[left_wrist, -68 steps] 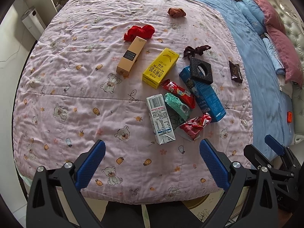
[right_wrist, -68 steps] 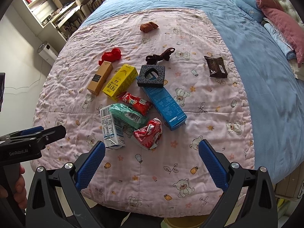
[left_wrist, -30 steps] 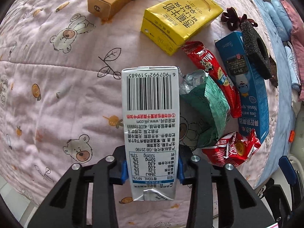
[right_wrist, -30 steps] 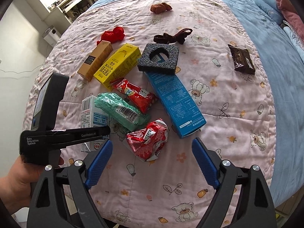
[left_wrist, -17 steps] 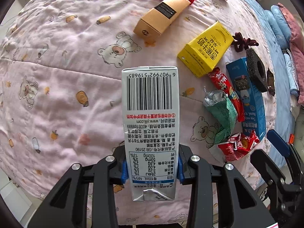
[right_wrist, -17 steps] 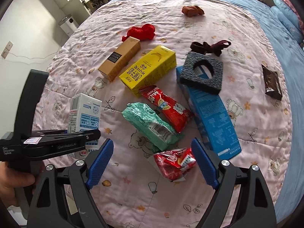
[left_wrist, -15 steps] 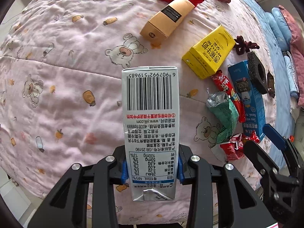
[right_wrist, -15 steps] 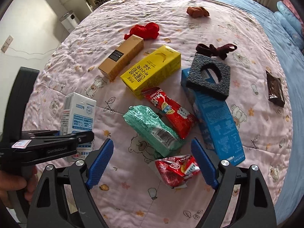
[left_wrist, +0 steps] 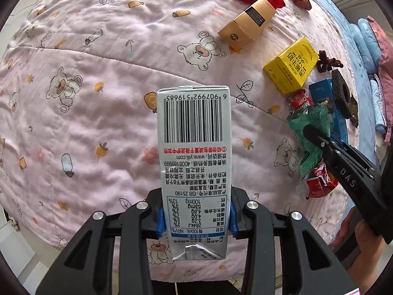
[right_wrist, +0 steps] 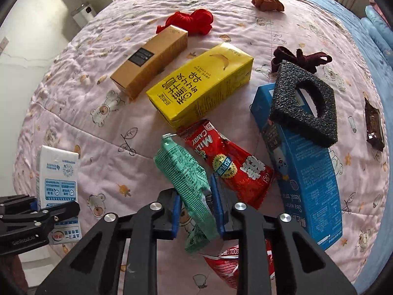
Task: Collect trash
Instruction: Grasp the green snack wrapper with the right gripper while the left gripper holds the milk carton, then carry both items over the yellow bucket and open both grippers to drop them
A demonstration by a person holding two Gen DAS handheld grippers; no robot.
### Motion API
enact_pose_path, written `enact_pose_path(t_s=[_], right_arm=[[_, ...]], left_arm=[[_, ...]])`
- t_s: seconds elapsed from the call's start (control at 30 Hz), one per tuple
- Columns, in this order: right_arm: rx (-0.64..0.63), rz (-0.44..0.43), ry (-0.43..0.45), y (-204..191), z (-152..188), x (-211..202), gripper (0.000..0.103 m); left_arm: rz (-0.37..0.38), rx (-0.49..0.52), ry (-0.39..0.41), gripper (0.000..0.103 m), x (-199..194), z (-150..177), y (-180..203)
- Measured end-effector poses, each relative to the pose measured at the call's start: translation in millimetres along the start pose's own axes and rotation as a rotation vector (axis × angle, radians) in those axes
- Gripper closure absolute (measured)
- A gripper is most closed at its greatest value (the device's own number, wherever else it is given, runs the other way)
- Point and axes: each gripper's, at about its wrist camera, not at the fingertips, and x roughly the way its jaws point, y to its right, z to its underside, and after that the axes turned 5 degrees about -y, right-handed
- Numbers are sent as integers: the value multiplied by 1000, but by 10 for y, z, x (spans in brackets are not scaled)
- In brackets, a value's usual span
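My left gripper [left_wrist: 195, 221] is shut on a white milk carton [left_wrist: 194, 152] and holds it above the pink quilt [left_wrist: 98, 98]. The carton also shows at the left of the right wrist view [right_wrist: 57, 172]. My right gripper [right_wrist: 196, 209] is shut on a green snack wrapper [right_wrist: 186, 177], which also shows in the left wrist view [left_wrist: 310, 132]. Around it lie a red candy wrapper [right_wrist: 231, 164], a crumpled red wrapper [right_wrist: 235, 265], a yellow carton [right_wrist: 201, 86], a tan box [right_wrist: 149, 59], a blue box [right_wrist: 307, 172] and a black foam piece [right_wrist: 294, 113].
A red cloth [right_wrist: 194, 22], a brown cloth [right_wrist: 266, 2], a dark ribbon [right_wrist: 302, 59] and a dark brown packet [right_wrist: 374, 125] lie further back on the quilt. A blue sheet [right_wrist: 368, 36] and pillows are at the right. The bed edge and floor are at the left.
My right gripper has closed on the green wrapper; it was open above the trash. My left gripper has moved left with the milk carton held in it.
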Motion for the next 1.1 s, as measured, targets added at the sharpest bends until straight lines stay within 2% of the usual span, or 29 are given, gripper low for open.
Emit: enact_pose_path(t_s=[0.23, 0.4, 0.53, 0.77, 0.8, 1.1], right_arm=[[105, -112, 82, -83, 28, -470, 85], [197, -167, 138, -162, 167, -870, 85], [283, -170, 187, -159, 423, -1179, 85], [466, -142, 244, 20, 1126, -1559, 85], [512, -124, 244, 72, 1362, -1624, 85], [734, -63, 244, 371, 2577, -1821, 85]], left_arm=[[41, 83, 28, 65, -282, 15, 57], [70, 216, 47, 65, -589, 73, 206], [82, 341, 47, 65, -750, 200, 398], [91, 528, 19, 65, -835, 589, 729], [94, 550, 10, 65, -828, 658, 789], [111, 771, -89, 65, -569, 1449, 1353]])
